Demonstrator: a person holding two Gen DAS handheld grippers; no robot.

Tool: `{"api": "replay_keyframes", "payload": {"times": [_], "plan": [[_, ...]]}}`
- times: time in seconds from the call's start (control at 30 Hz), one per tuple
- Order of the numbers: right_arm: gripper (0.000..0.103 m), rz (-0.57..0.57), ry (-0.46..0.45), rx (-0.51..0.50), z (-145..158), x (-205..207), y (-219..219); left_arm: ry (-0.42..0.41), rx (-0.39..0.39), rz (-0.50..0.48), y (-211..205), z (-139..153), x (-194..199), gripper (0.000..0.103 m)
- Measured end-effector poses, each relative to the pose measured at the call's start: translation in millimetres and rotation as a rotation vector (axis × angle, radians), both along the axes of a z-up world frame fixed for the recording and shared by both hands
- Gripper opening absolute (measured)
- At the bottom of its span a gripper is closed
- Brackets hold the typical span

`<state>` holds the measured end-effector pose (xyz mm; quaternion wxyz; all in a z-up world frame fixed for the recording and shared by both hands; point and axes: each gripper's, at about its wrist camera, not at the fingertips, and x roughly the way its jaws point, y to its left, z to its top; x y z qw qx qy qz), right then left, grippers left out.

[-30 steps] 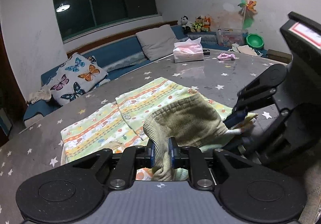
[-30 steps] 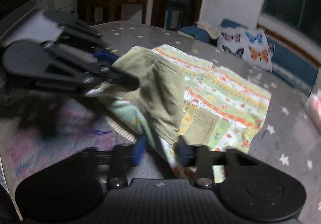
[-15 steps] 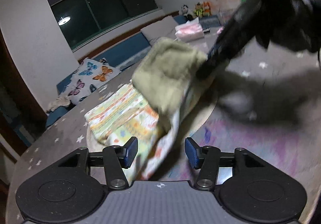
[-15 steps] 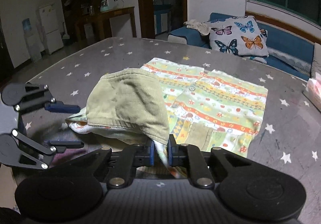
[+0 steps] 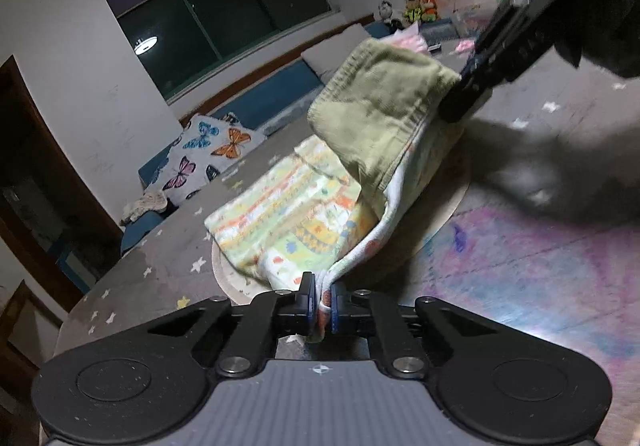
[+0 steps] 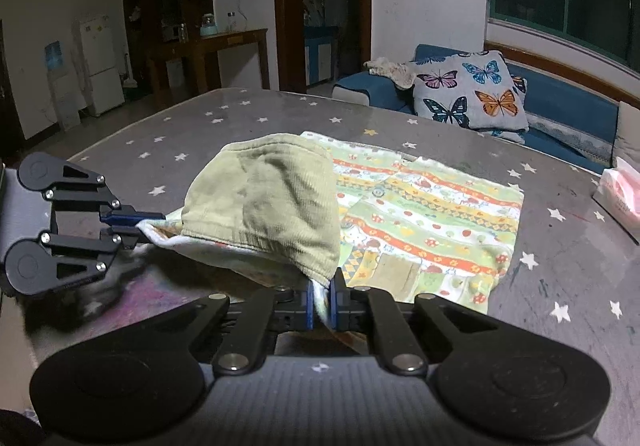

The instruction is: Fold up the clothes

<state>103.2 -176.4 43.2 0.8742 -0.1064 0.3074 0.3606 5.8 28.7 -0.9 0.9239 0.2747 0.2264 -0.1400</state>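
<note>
A child's patterned garment (image 6: 432, 218) with green, yellow and orange stripes lies on the grey star-print table (image 6: 224, 126). Its near end, with an olive corduroy lining (image 6: 272, 202), is lifted off the table. My left gripper (image 5: 320, 302) is shut on one white-edged corner of the garment (image 5: 304, 214); it also shows in the right wrist view (image 6: 138, 224). My right gripper (image 6: 322, 304) is shut on the other corner; it shows in the left wrist view (image 5: 460, 94) gripping the olive lining (image 5: 380, 114). The edge is stretched between both grippers.
A pink tissue box (image 6: 620, 190) sits at the table's right side. A butterfly pillow (image 6: 468, 90) lies on the blue bench (image 6: 560, 106) beyond the table. A pink-purple scribbled mat (image 5: 540, 262) covers the near table. Stuffed toys (image 5: 416, 6) stand by the far wall.
My left gripper, open half a second ago, has shut on the garment's corner. The lifted edge is now held taut between both grippers above the table.
</note>
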Motion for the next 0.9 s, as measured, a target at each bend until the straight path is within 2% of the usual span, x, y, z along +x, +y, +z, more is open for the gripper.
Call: {"api": "replay_keyframes", "payload": {"times": [0.23,0.33,0.4,0.6,0.77,0.9], "plan": [[0.007,0.069,0.020,0.016,27,-58,-25,0.027,-0.017,-0.068,-4,41,-58,0.008],[0.006,0.096,0.001,0.012,43,-79,-30,0.005,-0.024,-0.077,-5,59,-72,0.008],[0.006,0.103,-0.011,0.007,51,-82,-30,0.001,-0.046,-0.075,-3,70,-68,0.008],[0.005,0.091,-0.051,-0.010,64,-47,-16,-0.006,-0.085,-0.037,6,77,-20,0.008],[0.005,0.070,-0.023,-0.026,63,13,2,0.029,-0.108,0.010,19,76,35,0.008],[0.005,0.040,0.002,-0.038,51,60,17,0.080,-0.121,0.059,26,60,87,0.008]]}}
